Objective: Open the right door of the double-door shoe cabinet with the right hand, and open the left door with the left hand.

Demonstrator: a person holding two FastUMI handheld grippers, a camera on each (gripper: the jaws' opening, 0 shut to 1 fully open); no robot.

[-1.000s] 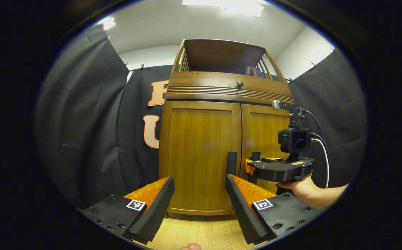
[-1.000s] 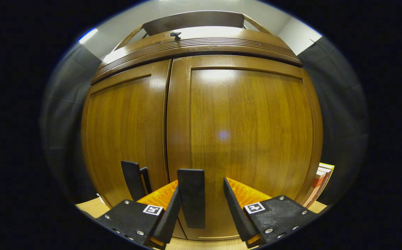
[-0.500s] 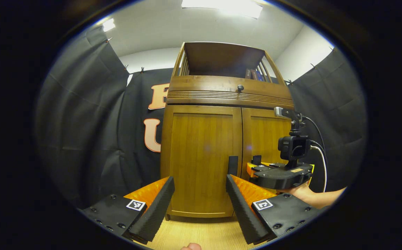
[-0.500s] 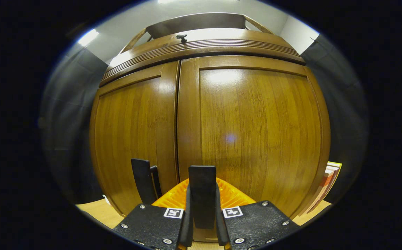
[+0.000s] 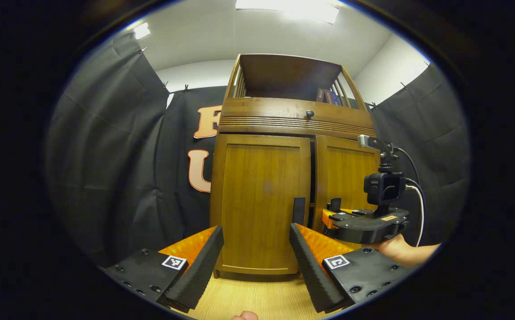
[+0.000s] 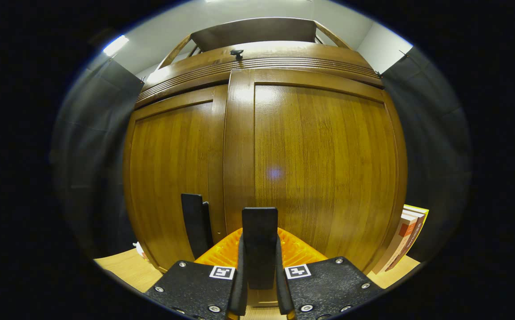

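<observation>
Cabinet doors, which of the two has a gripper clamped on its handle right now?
The right door. The right gripper is shut on its handle, while the left door's handle stands free and the left gripper hangs open.

Between your left gripper (image 5: 256, 262) and the left door handle (image 5: 299, 210) the way is open, over bare wooden floor (image 5: 257, 300). The right door (image 5: 346, 182) stands a little ajar, with a dark gap beside the left door (image 5: 257, 204). Your right gripper (image 5: 335, 213) occupies the space in front of it. Books (image 6: 402, 238) lean at the cabinet's right side.
</observation>
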